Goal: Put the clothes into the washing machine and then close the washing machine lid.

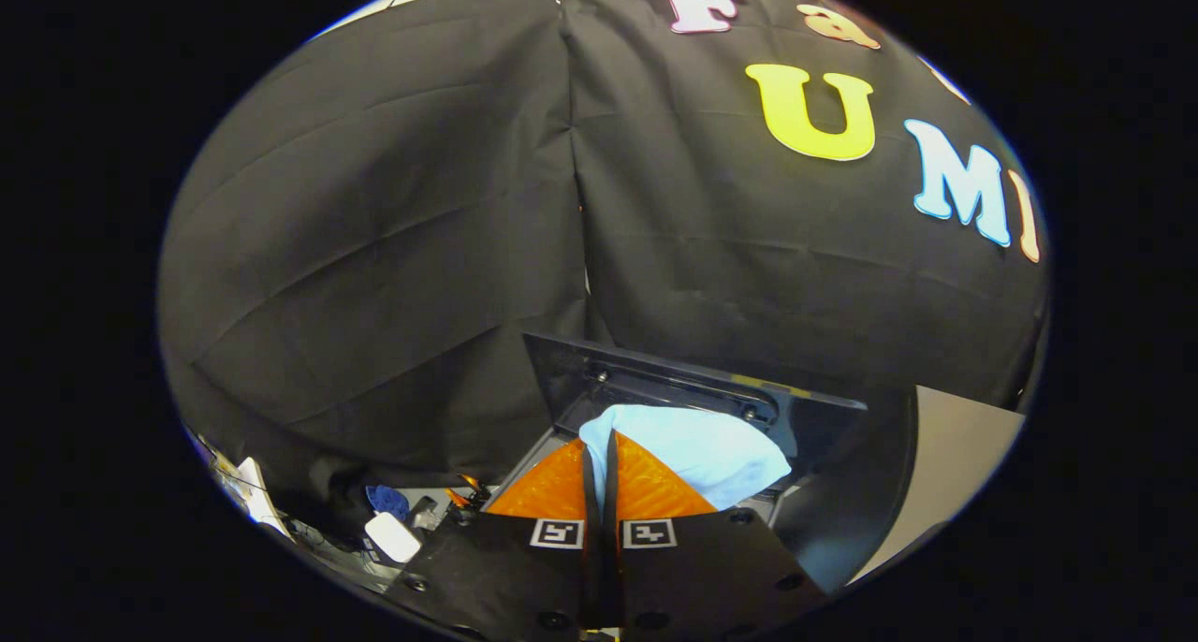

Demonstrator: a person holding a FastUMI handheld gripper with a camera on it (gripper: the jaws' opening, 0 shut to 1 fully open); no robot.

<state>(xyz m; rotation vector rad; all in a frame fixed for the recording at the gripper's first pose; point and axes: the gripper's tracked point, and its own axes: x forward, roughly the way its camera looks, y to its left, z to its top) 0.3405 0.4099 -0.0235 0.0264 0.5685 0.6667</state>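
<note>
1. Low to the left, a white bottle point(393, 536) and a blue object point(387, 500) lie among clutter at the foot of the wall.
2. The gripper point(600, 464) has its jaws pressed together, pinching a pale blue cloth point(697, 450).
3. The cloth bunches just beyond the fingertips, in front of the washer's raised dark lid point(655, 380).
4. Further right, a pale panel point(955, 445).

The gripper point(599, 455) has its fingers drawn nearly together, and they cover the near part of the pale blue cloth point(697, 450), so whether both press on it cannot be told. The washing machine point(842, 492) is mostly hidden behind the fingers; its raised lid point(655, 375) shows partly. Small clutter point(388, 525) beside the fingers is too small to identify
</note>
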